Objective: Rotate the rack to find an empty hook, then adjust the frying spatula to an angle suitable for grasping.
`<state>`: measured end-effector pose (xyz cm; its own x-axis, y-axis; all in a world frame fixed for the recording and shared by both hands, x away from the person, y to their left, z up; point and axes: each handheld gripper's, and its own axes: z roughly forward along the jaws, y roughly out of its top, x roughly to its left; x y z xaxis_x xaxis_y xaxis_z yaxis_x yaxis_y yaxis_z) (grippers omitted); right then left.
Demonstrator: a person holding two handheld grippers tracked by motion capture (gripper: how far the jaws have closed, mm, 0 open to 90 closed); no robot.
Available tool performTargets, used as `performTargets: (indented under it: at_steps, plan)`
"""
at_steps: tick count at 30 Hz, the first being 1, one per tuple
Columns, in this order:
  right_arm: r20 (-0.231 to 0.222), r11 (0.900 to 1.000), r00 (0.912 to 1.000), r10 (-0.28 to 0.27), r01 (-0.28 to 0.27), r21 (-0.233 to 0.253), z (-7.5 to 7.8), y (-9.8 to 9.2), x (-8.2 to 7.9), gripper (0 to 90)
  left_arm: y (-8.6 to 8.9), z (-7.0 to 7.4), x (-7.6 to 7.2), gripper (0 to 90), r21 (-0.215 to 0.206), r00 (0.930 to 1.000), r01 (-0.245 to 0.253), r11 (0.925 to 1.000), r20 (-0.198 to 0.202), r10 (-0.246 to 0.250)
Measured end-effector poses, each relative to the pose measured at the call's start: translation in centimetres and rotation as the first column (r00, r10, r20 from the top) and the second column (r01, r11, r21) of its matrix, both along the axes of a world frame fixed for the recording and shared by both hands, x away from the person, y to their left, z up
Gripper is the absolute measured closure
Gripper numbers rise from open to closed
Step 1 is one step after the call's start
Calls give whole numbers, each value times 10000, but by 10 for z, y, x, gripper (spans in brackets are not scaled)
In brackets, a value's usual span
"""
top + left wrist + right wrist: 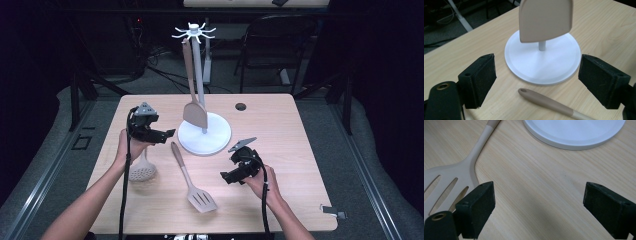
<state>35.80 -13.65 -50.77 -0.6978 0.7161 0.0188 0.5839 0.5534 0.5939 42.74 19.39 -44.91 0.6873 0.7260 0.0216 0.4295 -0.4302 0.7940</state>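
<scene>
High view showed a beige slotted spatula (192, 181) with a long two-tone handle lying flat on the pale wooden tabletop (290, 130), between the two hands, its slotted blade toward the near edge and its handle tip pointing toward the far edge. Just beyond the handle tip stood a white utensil stand with a round flat base (215, 140) and a thin post topped by hooks, and a beige solid turner (194, 107) hung from one hook with its blade just above the base. The right tool (226, 177) hovered near the spatula's blade, on the side toward the right edge, its jaws spread wide and holding nothing; the right gripper view had the slotted blade (446, 182) beside one jaw. The left tool (169, 134) was held above the tabletop near the left edge, aimed at the stand's base, jaws wide apart and empty. A beige perforated skimmer (142, 171) lay under the left hand (129, 146).
</scene>
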Motion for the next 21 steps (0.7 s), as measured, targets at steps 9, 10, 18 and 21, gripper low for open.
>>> performTargets:
  at_steps: [9,10,18,21]
  plan:
    - [-30,9992,10000,52,-54,-388,-3,3,0,167,1,-23,-6,143,301,9990,-139,9995,-411,152]
    - [-27,9989,10000,49,-50,-456,-3,4,0,178,2,-24,-7,143,299,9987,-168,9994,-469,182]
    - [-36,9989,9999,159,-160,-447,-1,6,-5,398,8,-32,-14,130,264,9965,-461,9986,-691,479]
    - [-322,9985,9986,422,-433,-348,0,9,-8,520,8,-36,-18,118,168,9947,-610,9980,-816,621]
